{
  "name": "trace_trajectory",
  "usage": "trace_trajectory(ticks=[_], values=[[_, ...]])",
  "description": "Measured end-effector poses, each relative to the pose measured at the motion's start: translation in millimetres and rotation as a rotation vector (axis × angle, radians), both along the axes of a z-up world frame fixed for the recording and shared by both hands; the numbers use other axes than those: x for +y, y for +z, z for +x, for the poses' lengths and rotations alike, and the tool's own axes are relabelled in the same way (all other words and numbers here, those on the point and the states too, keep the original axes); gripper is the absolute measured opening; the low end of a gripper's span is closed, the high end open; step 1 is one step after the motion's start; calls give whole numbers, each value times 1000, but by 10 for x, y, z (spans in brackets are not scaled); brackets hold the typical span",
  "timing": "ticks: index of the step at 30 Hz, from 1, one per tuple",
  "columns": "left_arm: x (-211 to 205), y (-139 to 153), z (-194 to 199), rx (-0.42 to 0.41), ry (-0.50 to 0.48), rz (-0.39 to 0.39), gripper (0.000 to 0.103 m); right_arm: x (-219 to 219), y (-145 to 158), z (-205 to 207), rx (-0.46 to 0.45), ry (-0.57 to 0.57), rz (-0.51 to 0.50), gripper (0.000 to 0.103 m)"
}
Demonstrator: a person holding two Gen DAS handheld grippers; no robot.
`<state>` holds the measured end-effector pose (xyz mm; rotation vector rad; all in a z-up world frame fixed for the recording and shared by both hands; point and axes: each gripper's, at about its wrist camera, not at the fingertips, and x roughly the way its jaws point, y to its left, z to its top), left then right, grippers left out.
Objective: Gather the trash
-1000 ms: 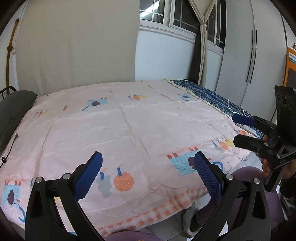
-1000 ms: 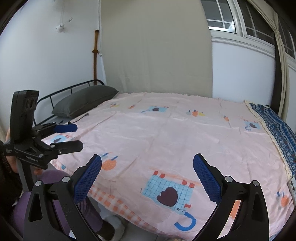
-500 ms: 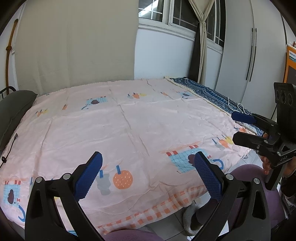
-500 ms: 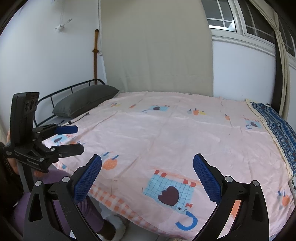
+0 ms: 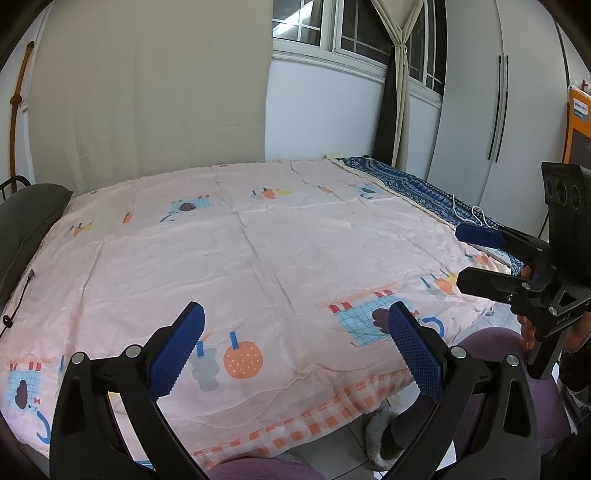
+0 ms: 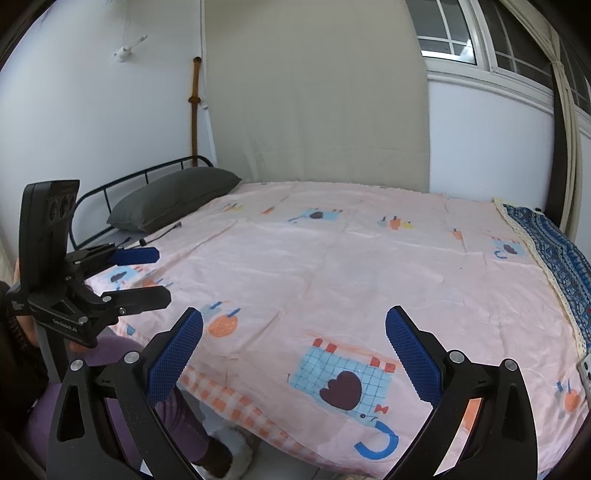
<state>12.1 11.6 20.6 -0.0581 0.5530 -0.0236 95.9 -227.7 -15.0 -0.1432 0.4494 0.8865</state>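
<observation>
Left gripper [image 5: 295, 347]: fingers spread, empty. Right gripper [image 6: 293, 345]: fingers spread, empty. Both hover over bed [image 5: 258, 258]. Trash: none visible on pink quilt [image 6: 351, 266]. Risk: fingers snagging quilt while searching.

Both cams sit low at the long side edge of the bed [image 5: 258, 258], looking forward between their own spread fingers [image 5: 177, 347] across the pink sheet.

Left wrist view: faces slightly right, toward the window [image 5: 332, 26] corner and wardrobe [image 5: 480, 110]; the right gripper [image 5: 469, 254] shows at its right edge, close.

Right wrist view: faces slightly left, toward the grey pillow [image 6: 173, 195] and metal headboard [image 6: 110, 188]; the left gripper [image 6: 155, 275] shows at its left edge, close.

Shared: most of the sheet, the beige rear wall, the blue patterned blanket [image 6: 554, 236] along the far side, the pillow.
</observation>
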Motion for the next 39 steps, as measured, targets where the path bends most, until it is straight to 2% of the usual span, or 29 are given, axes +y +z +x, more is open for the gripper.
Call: trace_trajectory(ticks=[39], values=[[-26,-25,36,17,1,1,97,-26,3,0,-2,-8,20,95]])
